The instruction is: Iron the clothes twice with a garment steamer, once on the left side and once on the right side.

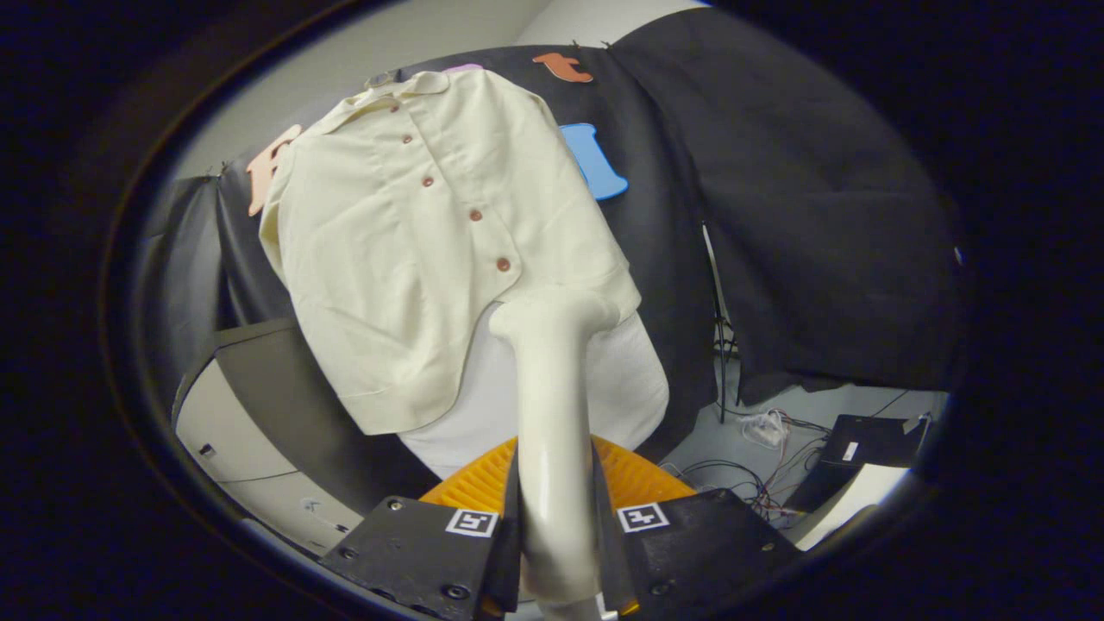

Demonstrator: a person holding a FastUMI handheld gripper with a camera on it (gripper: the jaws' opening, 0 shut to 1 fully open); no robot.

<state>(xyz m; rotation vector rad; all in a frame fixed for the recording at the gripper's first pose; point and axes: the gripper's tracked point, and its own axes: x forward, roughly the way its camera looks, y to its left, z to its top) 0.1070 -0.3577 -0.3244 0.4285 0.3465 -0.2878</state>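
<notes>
Steamer clamped in gripper, head up against hanging shirt.

Gripper point(556, 552) fingers sit closed down onto the garment steamer point(552, 414) handle, one pressing each side, so the tool is carried rigidly and can be steered like an extension of the fingers. Long axis of the steamer runs straight ahead from between the fingers, up and away; its broad head point(556, 315) caps the far end and faces the cloth, touching or just short of it, cannot tell which. Orange ribbed object point(642, 474) lies just behind the handle, near the fingertips. Beyond, the cream shirt point(414, 259) hangs front-outward against the dark booth wall, collar at top, button row point(470, 216) running down toward the steamer head; hung open like this, both front panels are reachable. Head meets the lower hem area close to the button line. Cables point(776, 431) lie on the floor, well off to the side.
</notes>
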